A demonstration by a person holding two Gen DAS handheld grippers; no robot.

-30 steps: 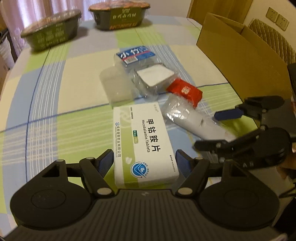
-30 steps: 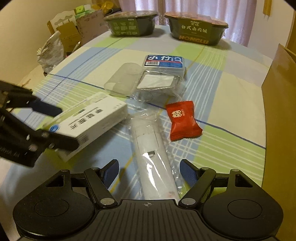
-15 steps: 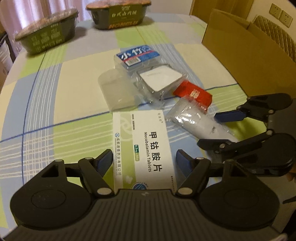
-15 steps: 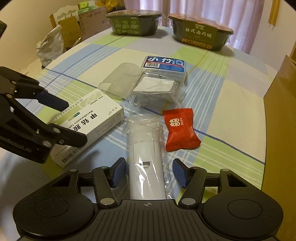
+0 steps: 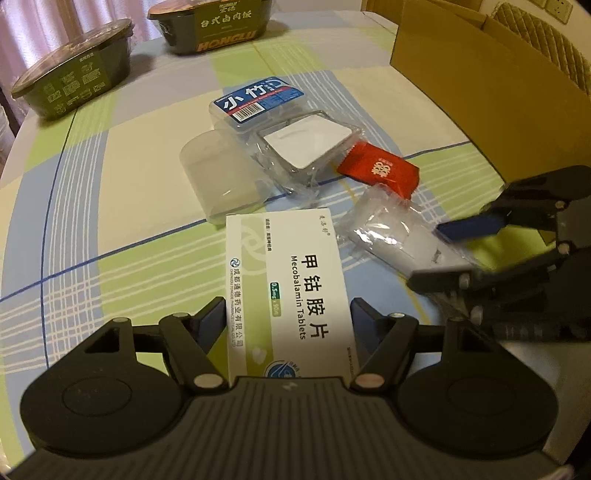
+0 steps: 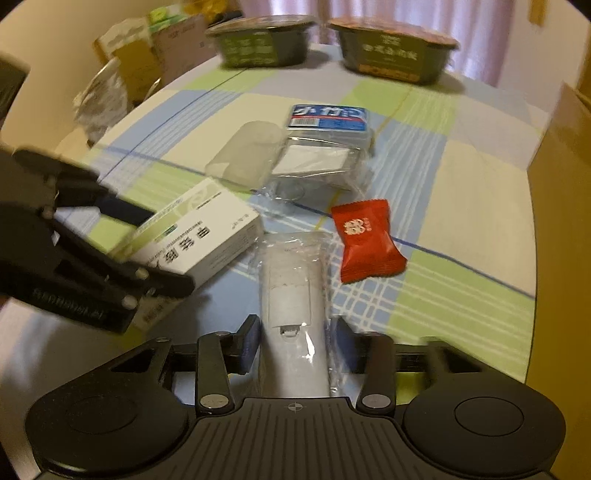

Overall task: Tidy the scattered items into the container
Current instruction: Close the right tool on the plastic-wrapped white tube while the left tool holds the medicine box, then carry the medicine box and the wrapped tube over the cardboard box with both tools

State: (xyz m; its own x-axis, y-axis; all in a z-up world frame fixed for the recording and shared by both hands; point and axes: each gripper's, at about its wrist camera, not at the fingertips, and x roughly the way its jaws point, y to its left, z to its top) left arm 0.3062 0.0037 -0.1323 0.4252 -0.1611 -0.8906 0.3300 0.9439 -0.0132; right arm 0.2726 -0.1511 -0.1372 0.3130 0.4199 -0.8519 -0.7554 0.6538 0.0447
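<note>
Left wrist: left gripper point(image 5: 288, 319) clamps one box point(image 5: 290, 288), "Mecobalamin Tablets".
Right wrist: right gripper point(image 6: 293, 341) pinches one wrapped tube point(image 6: 291, 306).
Far: two bowls point(image 5: 210, 24), "HONGLU".

The near end of the tablet box point(image 5: 291, 295) is hidden behind the left gripper point(image 5: 288, 321) body. The cardboard box point(image 6: 561, 221) is cut off at the frame edge. The bowls point(image 6: 391, 55) are motion-blurred.
</note>
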